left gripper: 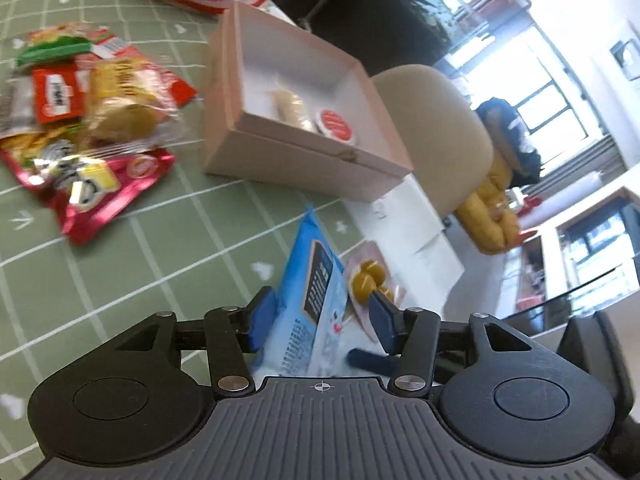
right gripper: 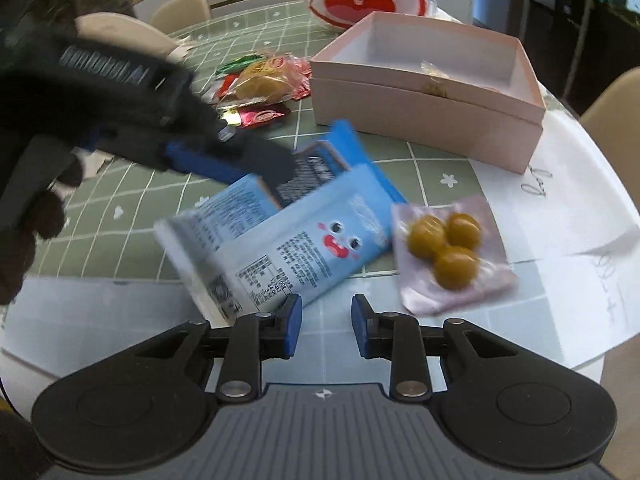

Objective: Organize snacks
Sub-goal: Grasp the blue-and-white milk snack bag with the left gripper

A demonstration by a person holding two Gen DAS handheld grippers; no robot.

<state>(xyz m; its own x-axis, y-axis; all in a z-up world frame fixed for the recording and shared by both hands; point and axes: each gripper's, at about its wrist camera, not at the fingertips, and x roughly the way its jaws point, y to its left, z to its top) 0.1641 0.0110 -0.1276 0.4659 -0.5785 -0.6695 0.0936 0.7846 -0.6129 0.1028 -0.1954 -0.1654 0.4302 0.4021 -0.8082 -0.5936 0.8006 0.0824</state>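
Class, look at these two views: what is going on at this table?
A person is sorting snacks with two hand-held grippers. The left gripper is open, its fingers on either side of a blue packet without pressing on it. The right gripper, jaws drawn close, sits at the packet's near edge with nothing clearly between them. The pink box holds a couple of items; a snack pile still lies outside it.

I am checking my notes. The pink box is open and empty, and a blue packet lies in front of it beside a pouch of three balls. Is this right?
Not empty: the left wrist view shows a wrapped biscuit and a red-topped cup inside the open box. The blue packet and pouch are as you say.
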